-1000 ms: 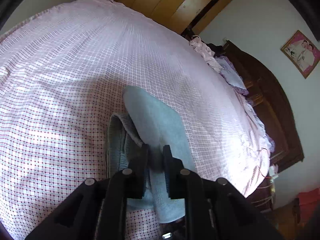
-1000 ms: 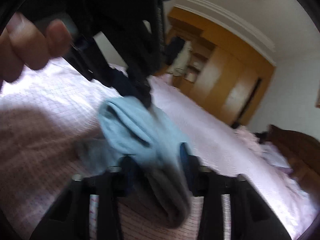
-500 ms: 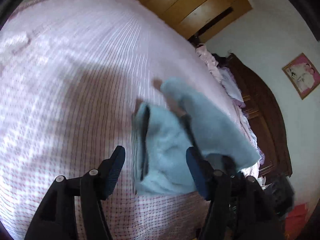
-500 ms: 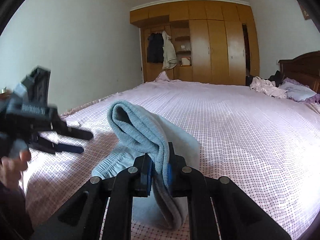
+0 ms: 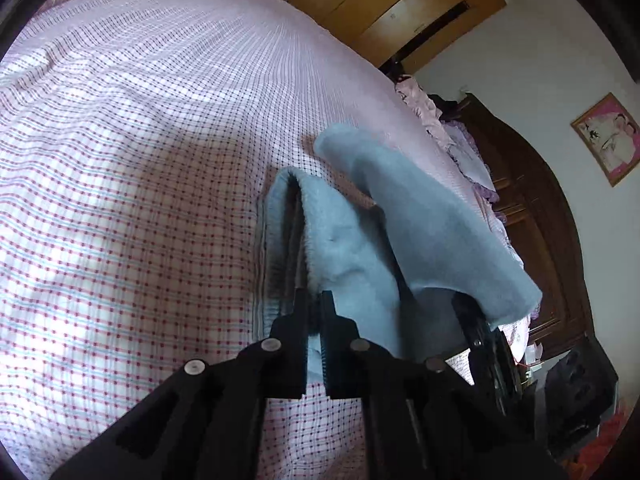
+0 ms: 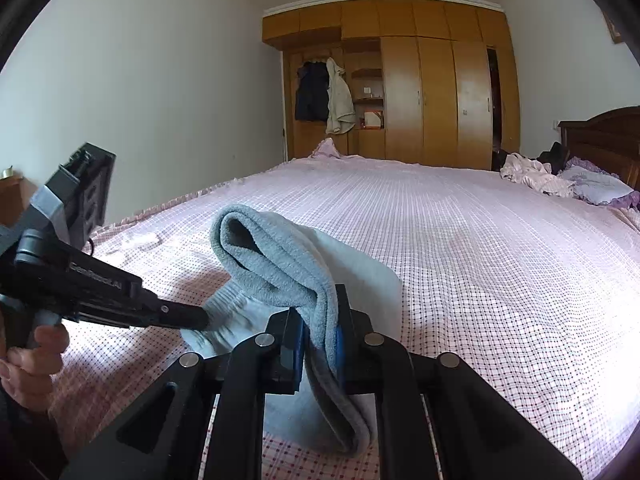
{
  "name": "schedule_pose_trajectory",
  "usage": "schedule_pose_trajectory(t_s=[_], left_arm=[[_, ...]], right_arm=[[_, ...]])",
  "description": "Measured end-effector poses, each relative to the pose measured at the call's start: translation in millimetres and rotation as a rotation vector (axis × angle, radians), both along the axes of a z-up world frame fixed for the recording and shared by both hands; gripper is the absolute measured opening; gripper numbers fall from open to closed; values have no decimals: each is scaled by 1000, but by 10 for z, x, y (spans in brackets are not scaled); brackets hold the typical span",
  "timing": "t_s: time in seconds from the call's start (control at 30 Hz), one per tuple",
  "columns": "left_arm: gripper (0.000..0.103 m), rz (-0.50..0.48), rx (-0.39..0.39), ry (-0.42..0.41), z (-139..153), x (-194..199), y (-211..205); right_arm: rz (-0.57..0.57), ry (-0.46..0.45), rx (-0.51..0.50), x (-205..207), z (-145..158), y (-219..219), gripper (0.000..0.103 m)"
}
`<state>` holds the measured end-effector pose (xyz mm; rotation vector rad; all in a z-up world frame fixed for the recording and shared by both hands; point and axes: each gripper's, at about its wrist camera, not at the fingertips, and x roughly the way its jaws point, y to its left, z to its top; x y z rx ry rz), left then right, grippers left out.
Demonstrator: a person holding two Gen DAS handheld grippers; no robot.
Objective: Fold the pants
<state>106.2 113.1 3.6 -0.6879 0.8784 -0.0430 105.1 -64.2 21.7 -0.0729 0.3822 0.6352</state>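
Note:
Light blue fleece pants [image 5: 352,256] lie partly folded on the pink checked bed [image 5: 120,200]. My left gripper [image 5: 314,300] is shut on the waistband edge of the pants, low on the bed. My right gripper [image 6: 320,304] is shut on a folded layer of the pants [image 6: 280,256] and holds it raised above the rest. In the left wrist view this raised flap [image 5: 420,216] drapes over the right gripper's fingers [image 5: 480,332]. In the right wrist view the left gripper [image 6: 196,316] reaches in from the left, its tip at the pants.
A wooden wardrobe [image 6: 420,92] stands past the far end of the bed. Pillows and crumpled clothes [image 6: 560,180] lie by the dark headboard [image 6: 600,132] at right. The near bed edge runs under both grippers.
My left gripper was open half a second ago and has now shut on the waistband edge. My right gripper keeps its hold on the raised layer.

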Motion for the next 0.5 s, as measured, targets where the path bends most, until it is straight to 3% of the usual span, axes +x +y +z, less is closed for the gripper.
schedule_pose_trajectory(t_s=[0.13,0.2,0.27,0.33,0.4,0.5], left_arm=[[12,25,72,80,-91,31,31],[43,75,128,90,-47,25,36],[62,100,165,32,129,-34,25],[73,58,92,-43,343,-72,18],[81,5,-44,-67,431,-61,13],[84,-67,-231,-67,405,36,-33]], right_arm=[[7,3,-11,-17,-10,41,5],[11,-6,-26,-21,-3,66,5],[14,-23,-49,-40,-8,86,5],[15,-27,-55,-42,-10,97,5],[14,-23,-50,-48,-24,95,5],[12,-25,-49,-69,-32,103,5]])
